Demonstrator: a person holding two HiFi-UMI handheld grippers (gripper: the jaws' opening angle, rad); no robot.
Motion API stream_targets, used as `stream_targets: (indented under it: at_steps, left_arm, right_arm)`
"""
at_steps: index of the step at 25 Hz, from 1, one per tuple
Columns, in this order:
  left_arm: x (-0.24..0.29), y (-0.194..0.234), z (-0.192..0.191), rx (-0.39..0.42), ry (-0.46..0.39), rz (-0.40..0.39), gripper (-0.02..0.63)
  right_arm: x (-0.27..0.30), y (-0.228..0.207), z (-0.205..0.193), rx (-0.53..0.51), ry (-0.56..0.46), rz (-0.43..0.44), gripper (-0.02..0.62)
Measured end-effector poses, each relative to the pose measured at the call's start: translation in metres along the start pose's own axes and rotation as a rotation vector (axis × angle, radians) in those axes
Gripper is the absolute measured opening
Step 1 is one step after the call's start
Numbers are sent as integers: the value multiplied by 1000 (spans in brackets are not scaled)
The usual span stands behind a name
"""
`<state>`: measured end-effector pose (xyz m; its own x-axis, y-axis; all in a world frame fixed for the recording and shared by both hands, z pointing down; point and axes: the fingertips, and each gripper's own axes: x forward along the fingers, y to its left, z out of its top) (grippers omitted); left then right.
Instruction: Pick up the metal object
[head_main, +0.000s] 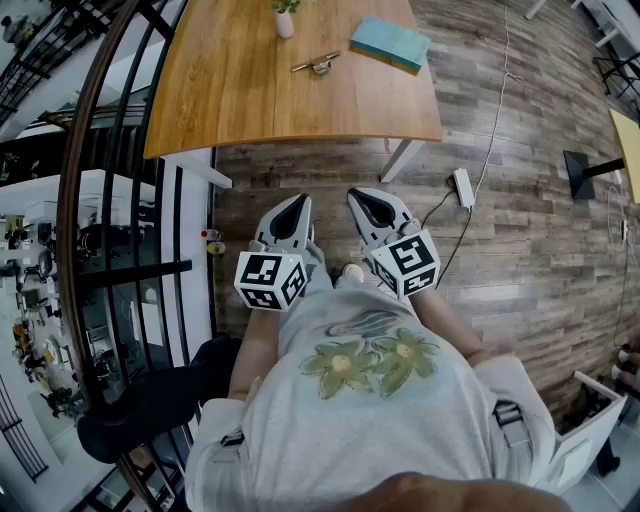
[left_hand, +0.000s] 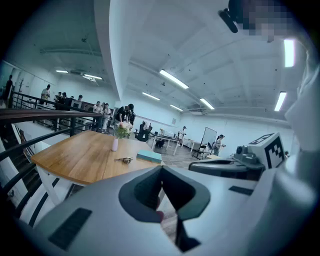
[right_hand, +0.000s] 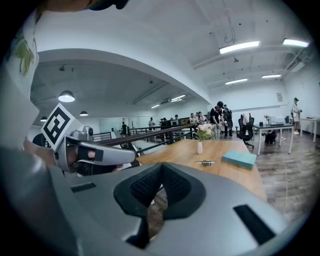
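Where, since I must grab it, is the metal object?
In the head view, top centre, the metal object lies on the wooden table between the white vase and the teal book.

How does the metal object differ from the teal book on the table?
The metal object is small, slender and silvery; the teal book is a larger flat rectangle. The metal object lies nearer the vase; the teal book lies farther right. Both rest on the wooden table, untouched.
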<state>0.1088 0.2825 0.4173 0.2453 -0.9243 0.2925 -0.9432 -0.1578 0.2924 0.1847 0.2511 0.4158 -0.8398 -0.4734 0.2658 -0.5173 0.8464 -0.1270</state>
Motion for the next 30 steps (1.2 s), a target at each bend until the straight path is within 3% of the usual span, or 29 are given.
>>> stream_targets:
  at_steps: [5, 17, 25, 30]
  left_arm:
    - [4, 21, 1, -3, -3, -8, 14]
    - [50, 119, 38, -32, 6, -43, 14]
    - [77, 166, 49, -18, 53, -116, 14]
    - [95, 183, 60, 17, 94, -203, 14]
  right_arm:
    - [21, 7, -3, -2, 16, 0, 6]
    - [127, -22, 26, 15, 56, -46, 8]
    - [181, -29, 40, 3, 46, -112, 8]
    - [196, -33, 47, 27, 21, -193, 8]
